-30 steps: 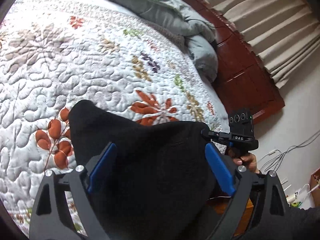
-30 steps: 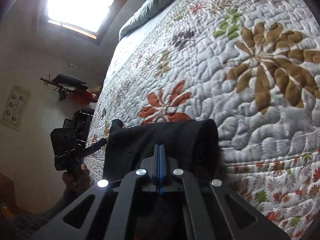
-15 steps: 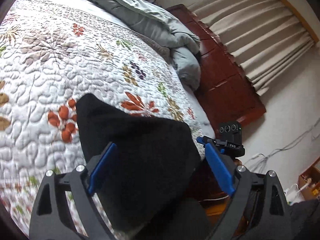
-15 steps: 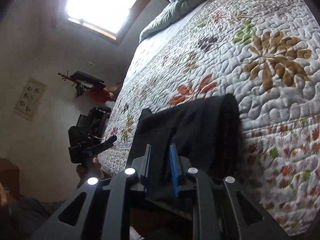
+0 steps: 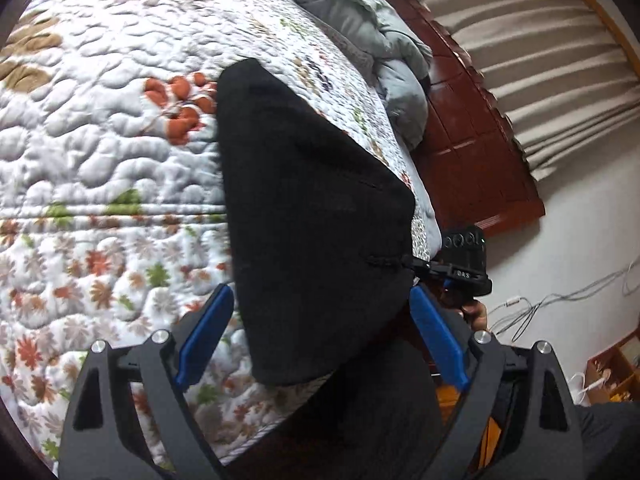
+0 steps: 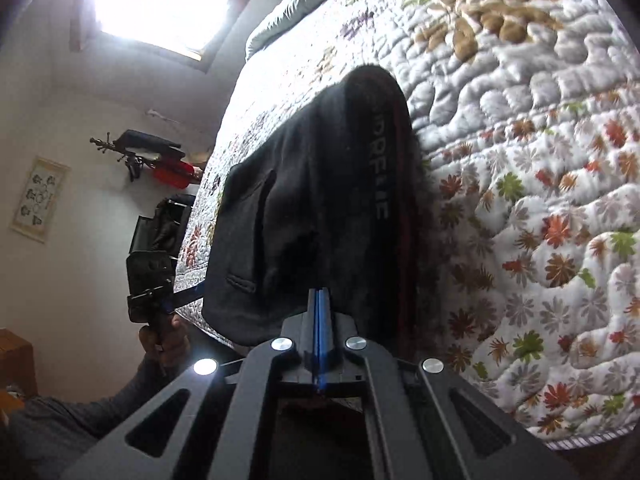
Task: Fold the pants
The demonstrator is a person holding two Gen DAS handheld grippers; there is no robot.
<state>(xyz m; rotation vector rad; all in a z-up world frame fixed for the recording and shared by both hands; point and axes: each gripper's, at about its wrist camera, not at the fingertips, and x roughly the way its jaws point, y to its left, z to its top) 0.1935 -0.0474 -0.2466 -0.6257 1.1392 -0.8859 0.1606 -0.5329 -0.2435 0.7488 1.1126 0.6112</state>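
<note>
The black pants (image 5: 312,216) lie folded at the edge of the quilted floral bed and hang a little over its side. My left gripper (image 5: 320,320) is open, its blue pads on either side of the pants' near end without gripping it. In the right wrist view the pants (image 6: 320,200) show a pocket slit and white lettering along the band. My right gripper (image 6: 319,300) is shut, blue pads pressed together at the pants' near edge; whether cloth is pinched between them I cannot tell. Each gripper shows in the other's view: the right (image 5: 464,268), the left (image 6: 150,280).
The floral quilt (image 5: 100,160) covers the bed. A grey duvet (image 5: 384,48) is bunched at the wooden headboard (image 5: 472,140). Beige curtains (image 5: 540,60) hang behind. Cables (image 5: 560,300) lie on the floor. A bright window (image 6: 160,0) and wall hooks (image 6: 148,156) are across the room.
Both grippers drew back toward the bed's edge and tilted down. The right gripper opened slightly half a second ago and is shut again now. The pants now lie over the bed's edge.
</note>
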